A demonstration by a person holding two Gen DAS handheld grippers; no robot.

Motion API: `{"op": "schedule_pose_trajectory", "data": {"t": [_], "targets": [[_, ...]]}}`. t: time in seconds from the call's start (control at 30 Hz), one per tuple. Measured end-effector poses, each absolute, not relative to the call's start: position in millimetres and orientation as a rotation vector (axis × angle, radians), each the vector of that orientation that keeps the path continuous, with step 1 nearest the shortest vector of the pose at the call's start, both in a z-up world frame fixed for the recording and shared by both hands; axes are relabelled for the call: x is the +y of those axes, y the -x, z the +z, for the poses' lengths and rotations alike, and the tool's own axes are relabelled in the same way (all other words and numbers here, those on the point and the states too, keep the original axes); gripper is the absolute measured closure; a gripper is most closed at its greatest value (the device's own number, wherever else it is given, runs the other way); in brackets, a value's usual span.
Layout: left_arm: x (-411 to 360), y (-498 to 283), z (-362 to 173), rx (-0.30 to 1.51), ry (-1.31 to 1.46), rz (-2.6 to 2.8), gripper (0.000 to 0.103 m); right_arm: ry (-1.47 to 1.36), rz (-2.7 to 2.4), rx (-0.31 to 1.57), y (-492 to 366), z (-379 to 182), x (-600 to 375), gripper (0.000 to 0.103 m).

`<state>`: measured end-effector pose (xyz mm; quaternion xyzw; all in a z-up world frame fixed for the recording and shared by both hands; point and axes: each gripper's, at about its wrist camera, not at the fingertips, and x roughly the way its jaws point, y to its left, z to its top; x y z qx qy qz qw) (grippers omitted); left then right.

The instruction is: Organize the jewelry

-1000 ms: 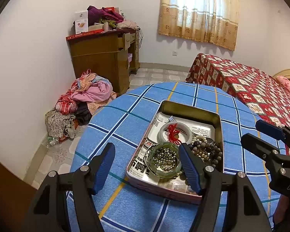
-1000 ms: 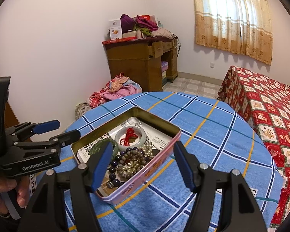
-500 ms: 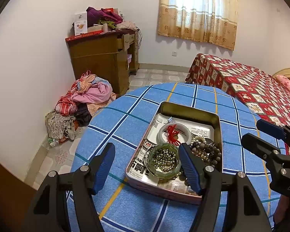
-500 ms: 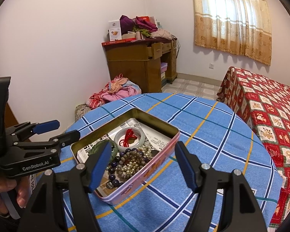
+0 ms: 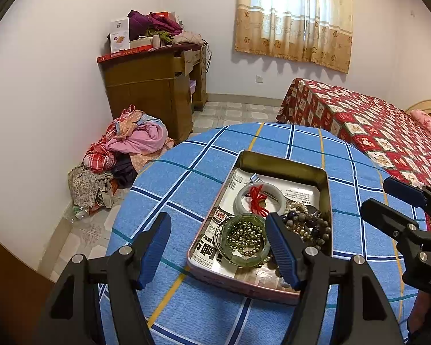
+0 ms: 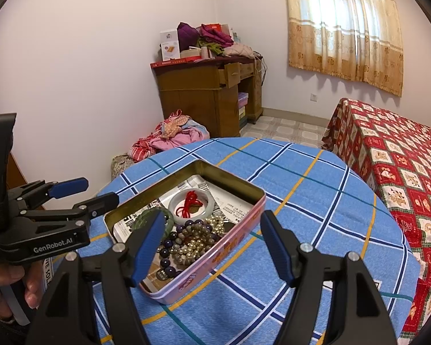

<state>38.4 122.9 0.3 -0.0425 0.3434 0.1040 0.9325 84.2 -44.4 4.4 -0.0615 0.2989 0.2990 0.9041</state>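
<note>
Two grippers are hovering over the open tin (image 5: pixel 284 169) on the blue checked tablecloth (image 5: pixel 186 178), both with fingers spread wide and holding nothing. All the jewelry in view is lying inside the tin, on printed paper: a pale bangle (image 5: pixel 257 198) with a red cord (image 5: pixel 255 198) across it toward the far end, a green bangle (image 5: pixel 245 240) with a heap of small beads inside its ring at the near end, and a tangle of bead bracelets (image 5: pixel 307 222) along the right wall. The left gripper (image 5: pixel 218 247) is hanging just short of the green bangle; the right gripper (image 6: pixel 209 247) is hanging over the bracelets. This is fitting either pieces waiting to be sorted or pieces already gathered into the tin, so the step in hand is staying unsettled. Any grasp here is calling for a narrow, careful pinch, since the bracelets are lying entwined and touching one another.
</note>
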Motion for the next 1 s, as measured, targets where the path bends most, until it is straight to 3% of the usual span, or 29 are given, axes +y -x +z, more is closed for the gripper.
{"op": "schedule_pose_trajectory", "data": {"t": [0.57, 0.7, 1.0], "targets": [[120.0, -40.3, -0.2, 0.706, 0.069, 0.211, 0.034, 0.115, 0.609, 0.605, -85.2, 3.0, -49.8, 0.029], [120.0, -39.3, -1.0, 0.702, 0.059, 0.230, 0.026, 0.114, 0.610, 0.608, -85.6, 1.7, -50.6, 0.029], [115.6, -39.1, -1.9, 0.692, 0.044, 0.214, 0.026, 0.111, 0.613, 0.610, -84.6, -1.9, -51.6, 0.027]]}}
